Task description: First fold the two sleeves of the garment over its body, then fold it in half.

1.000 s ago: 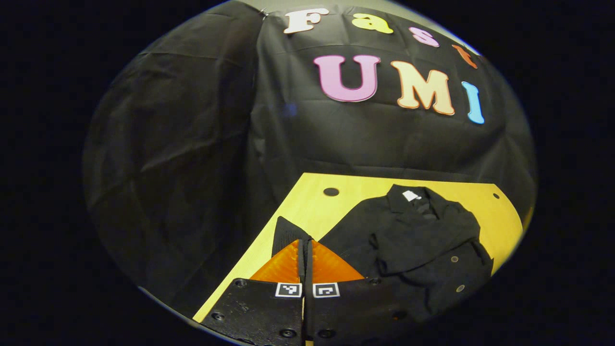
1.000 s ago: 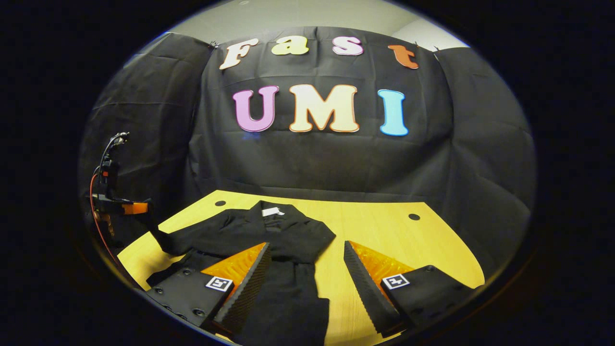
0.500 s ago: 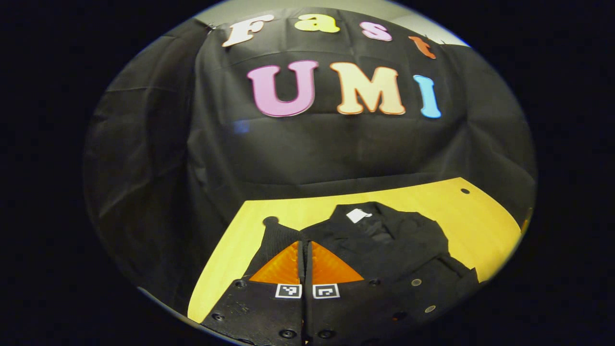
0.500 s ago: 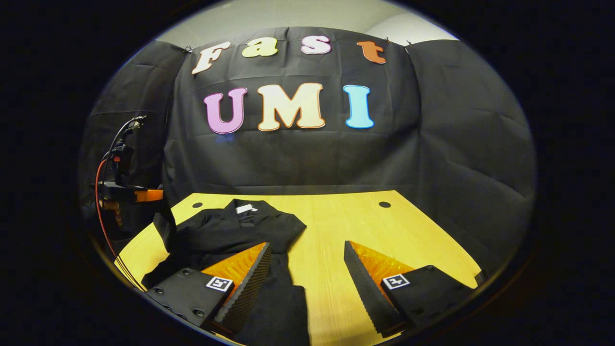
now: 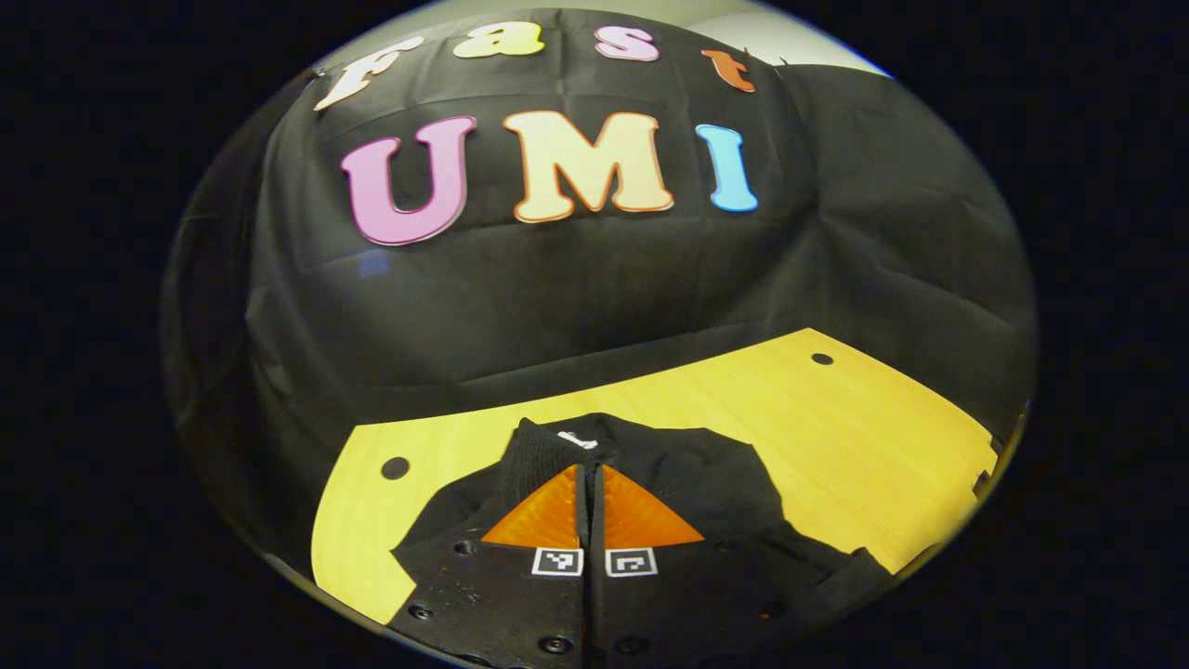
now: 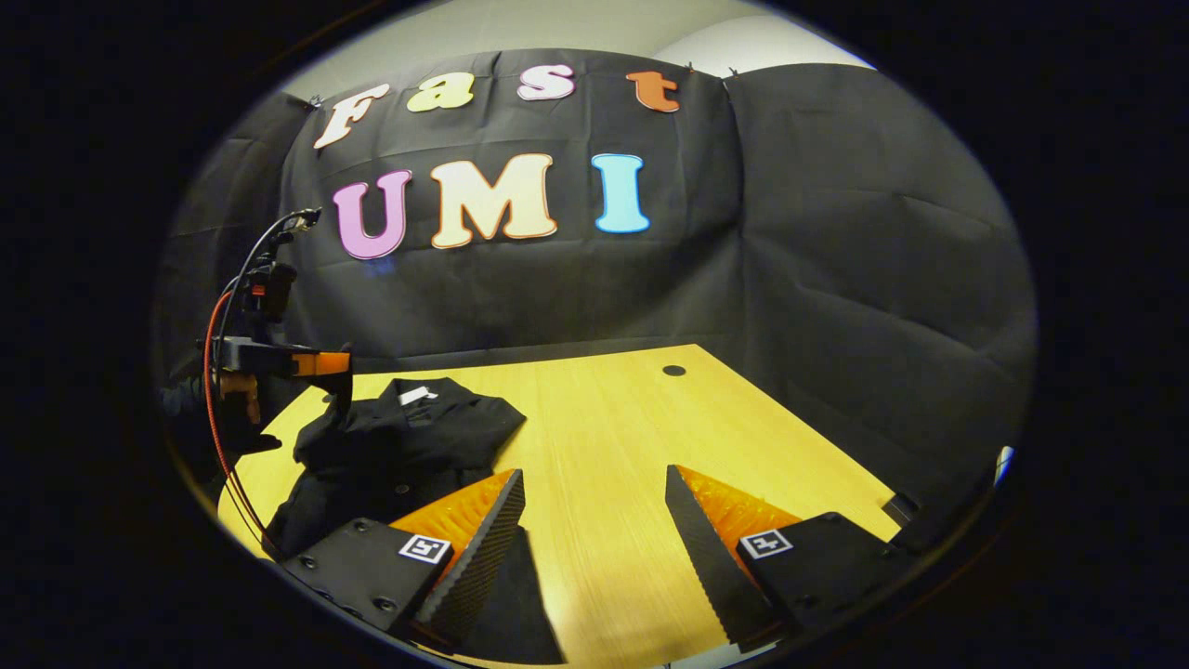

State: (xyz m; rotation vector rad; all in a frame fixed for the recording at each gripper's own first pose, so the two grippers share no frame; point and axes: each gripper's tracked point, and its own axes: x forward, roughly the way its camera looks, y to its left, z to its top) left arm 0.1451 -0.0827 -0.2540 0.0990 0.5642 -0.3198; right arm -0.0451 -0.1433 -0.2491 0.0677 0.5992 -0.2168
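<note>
Garment: a black button-front jacket [image 6: 399,446] with a white neck label lies on the yellow wooden table [image 6: 632,465], lower left of the right gripper view; in the left gripper view it fills the bottom centre.
Left gripper [image 5: 590,469]: fingers pressed together on the ribbed sleeve cuff [image 5: 539,446], held above the jacket body; in the right gripper view it shows at mid-left with the sleeve hanging from it.
Right gripper [image 6: 594,506]: jaws wide apart, holding nothing, low over bare table with a dark flap of cloth beside one finger.
Handling: judged soft, limp and fairly light; it will sag and drag, so take cuffs, hem corners or shoulder seams rather than mid-panel. Buttons may catch.
Edges: the jacket sits near the table's lower-left edge in the right gripper view; a trailing hem could slip off.
Open room: broad bare wood on the centre and right of that view, up to the booth's black cloth wall [image 6: 836,242].
</note>
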